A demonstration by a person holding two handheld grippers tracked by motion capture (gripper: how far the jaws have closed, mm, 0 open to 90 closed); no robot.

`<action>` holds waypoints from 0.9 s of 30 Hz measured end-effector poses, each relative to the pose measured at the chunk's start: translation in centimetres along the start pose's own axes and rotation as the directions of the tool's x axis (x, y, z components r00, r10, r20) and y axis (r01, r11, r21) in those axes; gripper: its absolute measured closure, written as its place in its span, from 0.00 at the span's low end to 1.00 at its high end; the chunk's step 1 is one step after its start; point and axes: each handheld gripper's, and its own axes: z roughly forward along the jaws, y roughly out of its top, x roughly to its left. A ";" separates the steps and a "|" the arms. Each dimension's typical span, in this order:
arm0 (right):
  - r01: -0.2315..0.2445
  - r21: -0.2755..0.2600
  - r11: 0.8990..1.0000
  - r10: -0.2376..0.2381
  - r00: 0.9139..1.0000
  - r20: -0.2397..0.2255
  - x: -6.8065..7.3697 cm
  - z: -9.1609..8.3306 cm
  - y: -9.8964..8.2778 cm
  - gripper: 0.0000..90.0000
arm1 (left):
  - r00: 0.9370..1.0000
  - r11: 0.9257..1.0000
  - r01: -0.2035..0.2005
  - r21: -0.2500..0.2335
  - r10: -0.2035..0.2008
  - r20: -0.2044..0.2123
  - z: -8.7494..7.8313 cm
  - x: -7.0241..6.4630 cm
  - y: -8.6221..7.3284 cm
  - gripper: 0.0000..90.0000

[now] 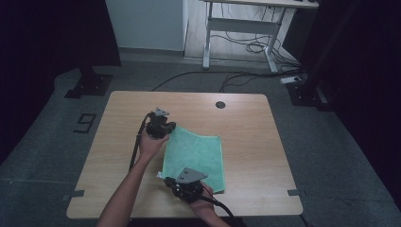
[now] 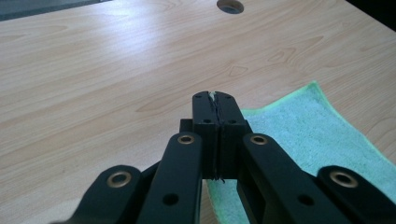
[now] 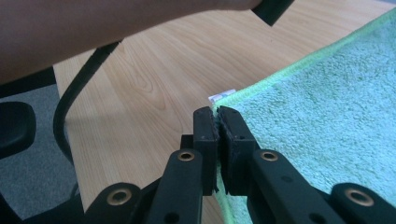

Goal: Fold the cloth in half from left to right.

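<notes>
A green terry cloth (image 1: 196, 153) lies flat on the wooden table (image 1: 246, 123), left of its middle. My left gripper (image 1: 166, 126) is at the cloth's far left corner. In the left gripper view its jaws (image 2: 213, 100) are pressed together with a thin pale sliver of the cloth's edge between the tips, and the cloth (image 2: 317, 135) spreads to the right. My right gripper (image 1: 176, 182) is at the near left corner. In the right gripper view it (image 3: 218, 114) is shut on the hem of the cloth (image 3: 327, 102), beside a small white label (image 3: 222, 97).
A round cable hole (image 1: 220, 104) sits near the table's far edge. The left forearm (image 3: 116, 23) and its black cable (image 3: 70, 102) cross the right gripper view. Beyond the table stand a white desk frame (image 1: 236, 28), floor cables and black stand bases (image 1: 87, 85).
</notes>
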 end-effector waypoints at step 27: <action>-0.019 -0.040 0.999 0.019 1.000 -0.006 -0.4 -1.1 0.5 0.95 | 1.000 1.000 0.007 0.020 -0.007 -0.010 0.0 0.3 -0.5 0.98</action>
